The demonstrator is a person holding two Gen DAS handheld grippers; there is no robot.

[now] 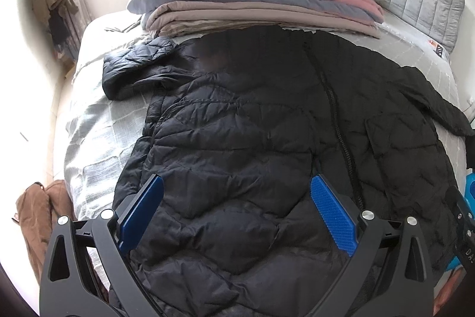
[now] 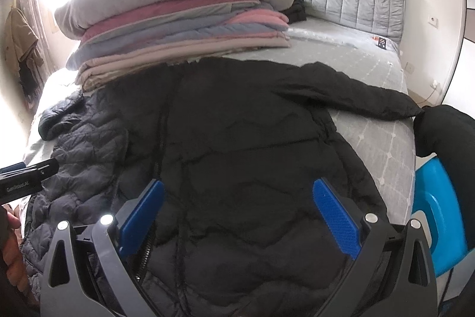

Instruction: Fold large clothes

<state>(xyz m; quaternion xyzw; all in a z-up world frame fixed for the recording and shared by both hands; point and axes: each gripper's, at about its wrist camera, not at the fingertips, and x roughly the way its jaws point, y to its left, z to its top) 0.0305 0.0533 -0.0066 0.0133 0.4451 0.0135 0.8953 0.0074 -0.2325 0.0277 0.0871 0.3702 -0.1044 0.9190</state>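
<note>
Bare bed (image 2: 383, 121) right of the jacket (image 2: 237, 138); stacked bedding (image 2: 178, 28) behind.

Left gripper (image 1: 236, 192) and right gripper (image 2: 238, 195) hover side by side, jaws spread wide, apparently gripping nothing.

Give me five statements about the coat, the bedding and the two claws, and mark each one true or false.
1. The black puffer coat lies spread on the bed. True.
2. The left claw is shut on the coat. False: its jaws stand wide open, holding nothing.
3. A stack of folded bedding sits beyond the coat. True.
4. The right claw is open above the coat. True.
5. The coat's sleeve is folded across its front. False: it stretches out sideways over the bed.
</note>
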